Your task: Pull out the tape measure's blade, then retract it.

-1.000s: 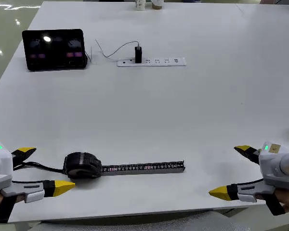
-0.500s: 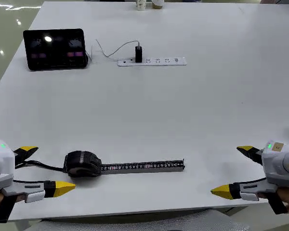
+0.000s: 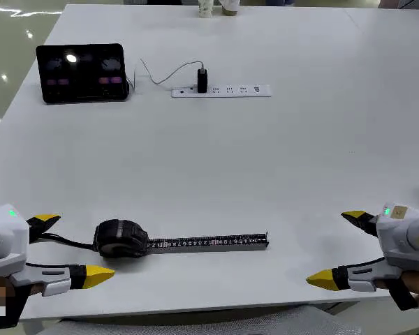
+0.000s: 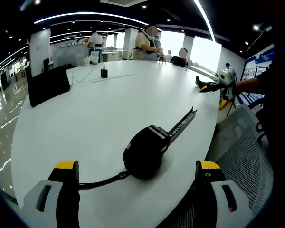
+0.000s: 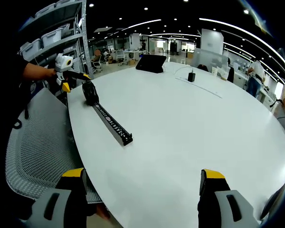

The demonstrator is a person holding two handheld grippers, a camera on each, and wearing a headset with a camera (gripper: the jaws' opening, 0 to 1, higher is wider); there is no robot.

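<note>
**Head view: black rubber-cased tape measure [image 3: 120,239] lying with its blade out, both grippers wide**

I see the tape measure on the white table [image 3: 265,160] near the front edge. Its dark blade [image 3: 208,242] lies flat, drawn out to the right. My left gripper [image 3: 80,246] hovers just beside the case, jaws spread wide and empty. My right gripper [image 3: 326,248] is well apart beyond the blade's tip, equally wide, holding nothing.

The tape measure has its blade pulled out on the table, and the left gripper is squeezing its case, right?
Not quite. The blade is pulled out on the table, but the left gripper isn't squeezing the case: its jaws stand open, short of the case and not touching it, as the left gripper view shows.
</note>
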